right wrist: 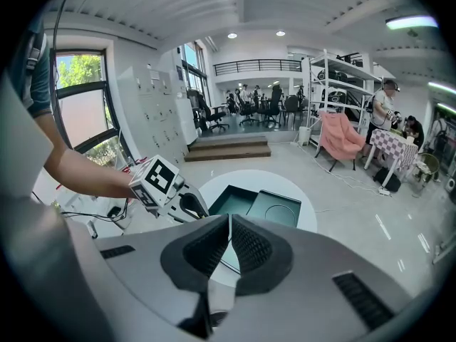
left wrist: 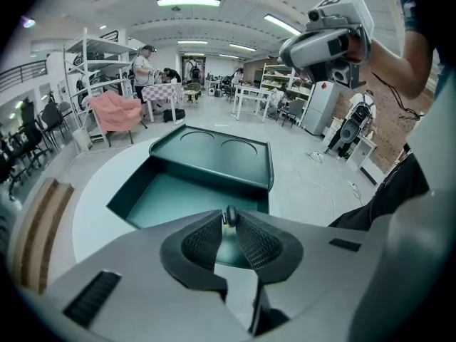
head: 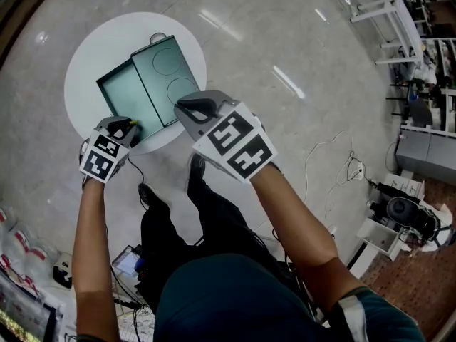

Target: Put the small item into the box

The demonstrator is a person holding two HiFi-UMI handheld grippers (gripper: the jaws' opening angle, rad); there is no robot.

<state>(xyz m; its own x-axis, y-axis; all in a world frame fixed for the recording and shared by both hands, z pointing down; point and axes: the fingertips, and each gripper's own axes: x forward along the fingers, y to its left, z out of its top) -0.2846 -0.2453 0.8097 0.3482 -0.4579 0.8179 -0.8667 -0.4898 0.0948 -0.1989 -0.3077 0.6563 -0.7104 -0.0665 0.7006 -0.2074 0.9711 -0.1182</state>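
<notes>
An open dark green box (head: 127, 95) lies on a round white table (head: 89, 63), its lid (head: 167, 68) propped alongside on the right. My left gripper (head: 132, 124) hovers at the box's near edge, shut on a small dark item (left wrist: 230, 216) pinched at its fingertips just above the box's inside (left wrist: 178, 198). My right gripper (head: 191, 106) is raised higher, over the table's near right edge by the lid, its jaws shut with nothing between them. The right gripper view shows the box (right wrist: 235, 199), lid (right wrist: 274, 209) and left gripper (right wrist: 191, 206) below.
The table stands on a shiny light floor (head: 299, 55). My legs and shoes (head: 196, 169) are right under the table's near edge. Cables (head: 349, 166) and equipment (head: 402, 209) lie on the floor at right. Shelving (head: 399, 20) stands at far right.
</notes>
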